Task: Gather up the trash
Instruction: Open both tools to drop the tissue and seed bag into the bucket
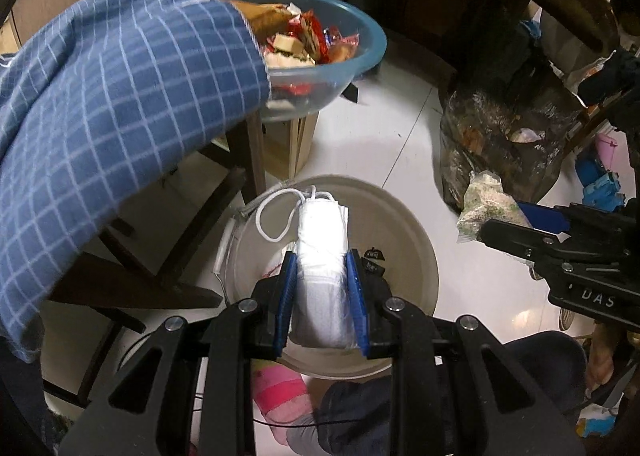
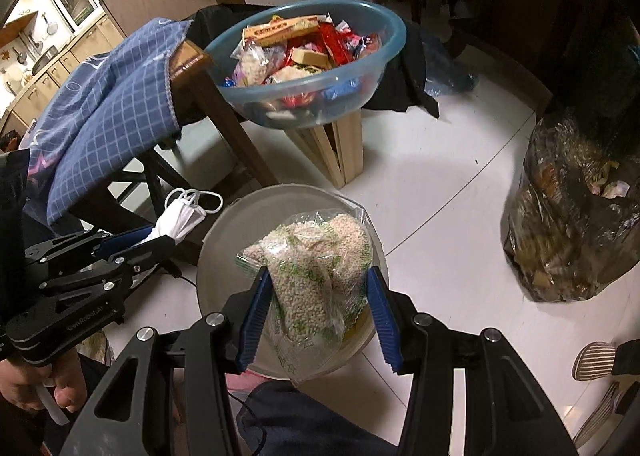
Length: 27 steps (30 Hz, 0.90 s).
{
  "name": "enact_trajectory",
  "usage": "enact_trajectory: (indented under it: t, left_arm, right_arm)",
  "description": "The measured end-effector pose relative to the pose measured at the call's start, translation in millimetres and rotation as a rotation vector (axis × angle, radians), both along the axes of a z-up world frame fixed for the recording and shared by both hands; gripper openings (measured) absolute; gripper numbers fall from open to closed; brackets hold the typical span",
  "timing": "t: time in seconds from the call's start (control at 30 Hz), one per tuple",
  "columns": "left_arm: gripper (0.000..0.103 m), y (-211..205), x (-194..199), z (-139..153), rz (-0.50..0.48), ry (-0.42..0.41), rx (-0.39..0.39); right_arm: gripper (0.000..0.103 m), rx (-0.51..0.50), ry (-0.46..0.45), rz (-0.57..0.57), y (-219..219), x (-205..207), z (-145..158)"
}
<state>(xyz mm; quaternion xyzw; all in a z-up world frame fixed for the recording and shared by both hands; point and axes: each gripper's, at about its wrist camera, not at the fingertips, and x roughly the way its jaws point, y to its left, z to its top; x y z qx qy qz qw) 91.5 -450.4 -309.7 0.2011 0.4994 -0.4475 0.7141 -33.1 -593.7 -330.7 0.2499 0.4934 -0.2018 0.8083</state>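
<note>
Blue plastic bowl (image 2: 360,68) of snack packets (image 2: 304,44), beige bin (image 2: 224,256).

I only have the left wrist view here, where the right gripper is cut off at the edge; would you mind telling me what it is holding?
Observer: The right gripper is shut on a clear bag of small beige pellets, printed in green.
Operator: Thank you. Where does that bag hang?
Observer: Over the open beige bin, the same bin your folded white face mask hangs over.
Operator: Is the blue bowl on the stool full?
Observer: The blue bowl is heaped with snack packets, with a flat tan box lying on top.
Operator: And behind the bowl?
Observer: A black cloth is draped there, down to the floor.
</note>
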Motion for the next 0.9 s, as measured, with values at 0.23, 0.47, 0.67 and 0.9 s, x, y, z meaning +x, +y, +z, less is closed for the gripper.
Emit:
enact_trajectory:
  t: [0.23, 0.47, 0.67, 0.9]
  left_arm:
    - [0.024, -2.9, 1.3, -12.0, -0.002, 0.014, 0.025]
    - [0.024, -2.0, 4.9, -20.8, 0.003, 0.02, 0.043]
    - [0.024, -2.5, 5.6, -22.4, 0.009, 0.016, 0.046]
    - [0.057, -2.4, 4.3, -21.0, 0.013, 0.001, 0.044]
  right_arm:
    - [0.049, 0.022, 0.025, 0.02, -1.6, 3.1, -14.5]
    - [0.049, 0.037, 0.043, 0.038, 1.4, 11.0, -25.7]
    - [0.05, 0.036, 0.039, 0.035, -0.7, 13.6, -26.2]
    - [0.063, 0.027, 0.01, 0.017, -5.8, 9.0, -19.2]
